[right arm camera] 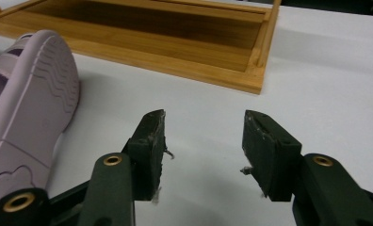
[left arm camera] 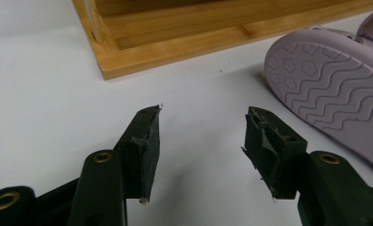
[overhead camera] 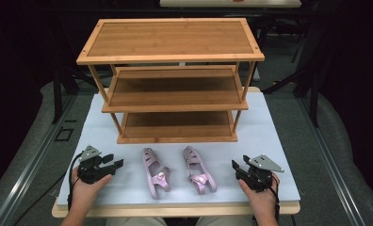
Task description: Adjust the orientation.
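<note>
Two pink sandals lie side by side on the white tabletop (overhead camera: 269,136) in front of a three-tier wooden shoe rack (overhead camera: 173,80). The left sandal (overhead camera: 155,172) and the right sandal (overhead camera: 198,169) both lean on their sides. My left gripper (overhead camera: 115,161) rests left of the pair, open and holding nothing. In the left gripper view that gripper (left arm camera: 202,136) faces the rack's corner (left arm camera: 109,70), with a sandal sole (left arm camera: 330,89) at the right. My right gripper (overhead camera: 235,165) rests right of the pair, open too. In the right gripper view its jaws (right arm camera: 203,141) are bare, a sandal sole (right arm camera: 34,108) at the left.
The rack's bottom shelf (right arm camera: 175,37) sits close beyond both grippers. The table's wooden front edge (overhead camera: 175,210) runs just before the person's hands. Dark floor and metal rails (overhead camera: 29,160) flank the table on both sides.
</note>
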Demonstrator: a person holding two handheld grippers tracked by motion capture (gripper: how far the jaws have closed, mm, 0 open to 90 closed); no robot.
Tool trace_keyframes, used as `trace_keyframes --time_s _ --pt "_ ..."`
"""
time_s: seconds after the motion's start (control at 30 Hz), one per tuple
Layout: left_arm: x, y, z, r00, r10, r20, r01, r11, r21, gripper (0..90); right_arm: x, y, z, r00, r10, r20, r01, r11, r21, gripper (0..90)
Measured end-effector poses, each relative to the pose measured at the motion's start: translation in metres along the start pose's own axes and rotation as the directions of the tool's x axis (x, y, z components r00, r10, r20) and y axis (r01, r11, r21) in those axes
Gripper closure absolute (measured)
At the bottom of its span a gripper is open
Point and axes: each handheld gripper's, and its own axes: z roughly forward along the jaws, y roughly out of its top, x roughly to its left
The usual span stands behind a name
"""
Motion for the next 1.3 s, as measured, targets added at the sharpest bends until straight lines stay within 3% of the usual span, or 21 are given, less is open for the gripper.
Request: trace_keyframes --time_s 0.07,0.23,0.5,0.57,0.6,0.67,0.7,0.73,0.8,0.9,1.0,1.3 --pt "-0.001 0.000 -0.002 0.9999 -0.001 -0.015 0.001 1.0000 -0.009 47.0 -0.001 -0.003 0.000 0.9995 0.026 0.020 -0.026 1.000 -0.014 49.3" --pt "-0.004 0.000 -0.004 0.9997 0.007 -0.025 -0.008 0.9998 -0.017 50.3 -0.004 -0.007 0.000 0.9992 0.035 0.020 -0.035 0.999 -0.013 50.8" --pt "-0.008 0.000 -0.004 0.9999 -0.012 -0.005 0.012 0.9999 -0.005 58.3 -0.007 -0.010 0.005 0.9989 0.046 0.004 -0.046 0.999 -0.014 55.0" --pt "-0.010 0.000 -0.005 1.0000 -0.003 -0.003 0.003 0.9999 0.011 62.2 -0.007 -0.009 0.004 0.9990 0.044 0.005 -0.044 0.999 -0.004 55.2" --pt "-0.012 0.001 -0.004 1.0000 0.003 0.004 -0.003 0.9998 0.021 69.4 -0.008 -0.010 0.005 0.9987 0.051 0.004 -0.051 0.999 -0.001 55.2" --pt "-0.014 0.002 -0.005 0.9999 0.013 0.010 -0.013 0.9994 0.031 71.4 -0.008 -0.010 0.005 0.9986 0.053 0.005 -0.053 0.999 -0.008 55.3" --pt "-0.015 0.003 -0.006 0.9996 0.021 0.017 -0.022 0.9993 0.031 79.2 -0.008 -0.010 0.004 0.9984 0.055 0.007 -0.055 0.998 -0.013 55.7" --pt "-0.017 0.004 -0.006 0.9995 0.025 0.019 -0.026 0.9992 0.030 79.2 -0.008 -0.010 0.004 0.9984 0.055 0.007 -0.055 0.998 -0.013 55.7" --pt "-0.021 0.006 -0.009 0.9987 0.039 0.032 -0.040 0.9990 0.021 87.8 -0.009 -0.009 0.002 0.9984 0.054 0.013 -0.054 0.999 -0.008 56.4" --pt "-0.029 0.011 -0.011 0.9966 0.057 0.060 -0.057 0.9984 0.004 90.0 -0.008 -0.009 0.002 0.9982 0.059 0.009 -0.059 0.998 -0.016 56.4" --pt "-0.042 0.018 -0.011 0.9909 0.100 0.090 -0.099 0.9950 -0.009 90.0 -0.008 -0.009 0.002 0.9984 0.056 0.010 -0.056 0.998 -0.012 56.4" --pt "-0.066 0.041 -0.002 0.9790 0.166 0.119 -0.163 0.9860 -0.036 90.0 -0.006 -0.008 -0.002 0.9974 0.070 0.015 -0.070 0.997 -0.041 56.4"
